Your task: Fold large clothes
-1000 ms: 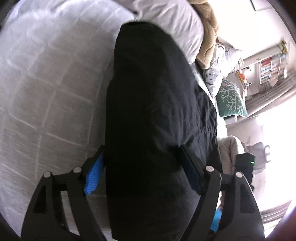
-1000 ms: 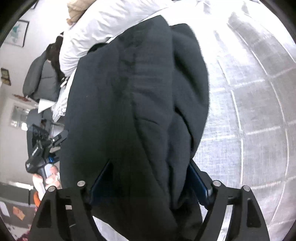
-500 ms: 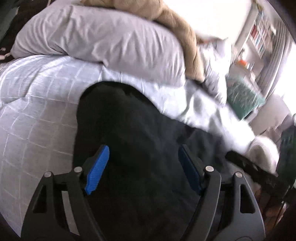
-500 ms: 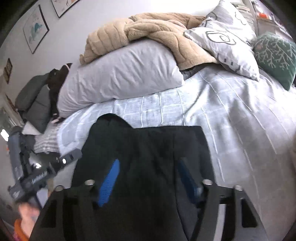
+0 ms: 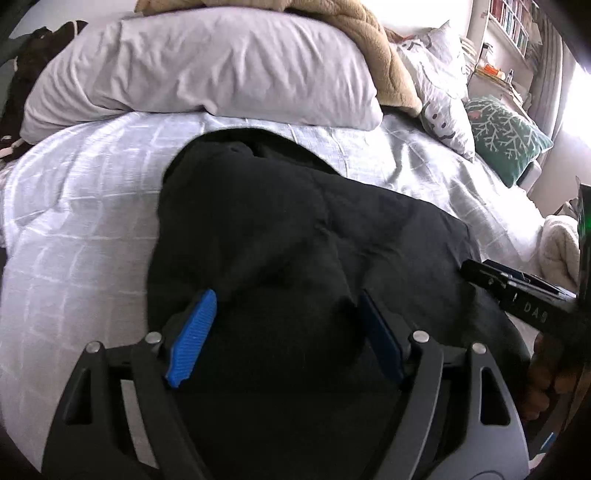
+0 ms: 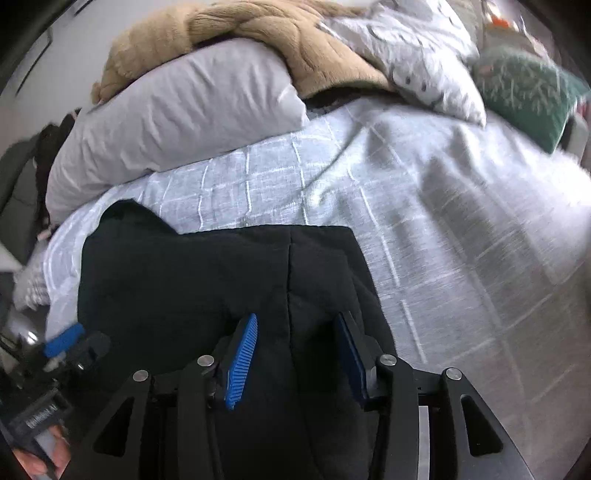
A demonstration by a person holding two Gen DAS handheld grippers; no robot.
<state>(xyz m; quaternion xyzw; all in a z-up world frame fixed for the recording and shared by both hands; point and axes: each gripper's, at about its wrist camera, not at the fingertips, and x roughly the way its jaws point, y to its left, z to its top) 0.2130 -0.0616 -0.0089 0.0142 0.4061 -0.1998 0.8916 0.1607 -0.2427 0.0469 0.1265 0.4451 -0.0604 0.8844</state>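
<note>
Black, thick, soft fabric makes up the large garment [image 5: 295, 258], which lies folded into a compact bundle on the grey-white checked bed cover [image 5: 74, 229], just in front of the pale grey pillow [image 5: 207, 66] and the tan fleece blanket [image 6: 258, 33]. My left hand-held gripper [image 5: 284, 325] stands with its blue ribbed pads spread wide over the near left part of the bundle, pinching nothing that I can see. My right hand-held gripper [image 6: 299, 350] is set over the near right edge, its pads apart with a raised fold seam of the garment between them; whether the pads press that seam, I cannot tell. I judge the fold nearly complete, with only flattening or a final fold left. Risks from here: the bulky cloth may spring open once pressure is removed, because thick layers resist creasing. A pad edge may catch a loose layer during withdrawal and drag the top fold askew. The soft bed gives under load, so uneven pressing from my two hands may skew the bundle or slide it toward the near mattress edge.
</note>
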